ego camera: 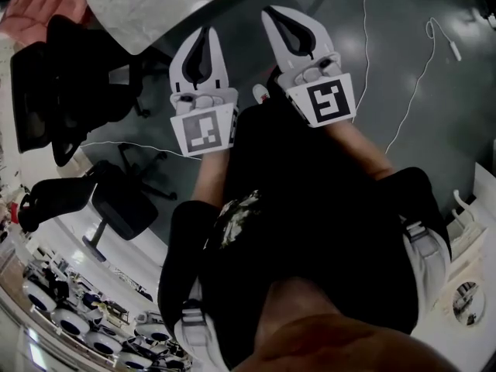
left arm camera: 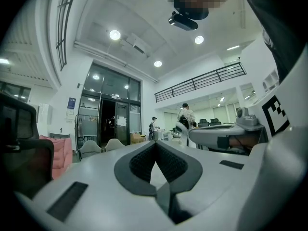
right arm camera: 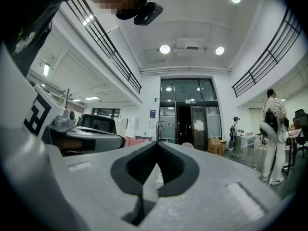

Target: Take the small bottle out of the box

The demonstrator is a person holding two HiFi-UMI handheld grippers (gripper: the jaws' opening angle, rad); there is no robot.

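No small bottle and no box appear in any view. In the head view both grippers are held out over a dark floor, in front of the person's black shirt. My left gripper (ego camera: pixel 206 31) is shut, its white jaws meeting at the tips with nothing between them. My right gripper (ego camera: pixel 269 11) is shut and empty too, just to the right of it. The left gripper view looks along the closed left gripper (left arm camera: pixel 155 143) into a large hall. The right gripper view shows the closed right gripper (right arm camera: pixel 157 143) facing the same hall.
Black office chairs (ego camera: pixel 68 84) stand at the left beside a pale round tabletop (ego camera: pixel 151 6). A white cable (ego camera: pixel 411 91) trails over the floor at the right. Far off are glass doors (right arm camera: pixel 185 121) and people standing, one a person (right arm camera: pixel 272 129) by a desk.
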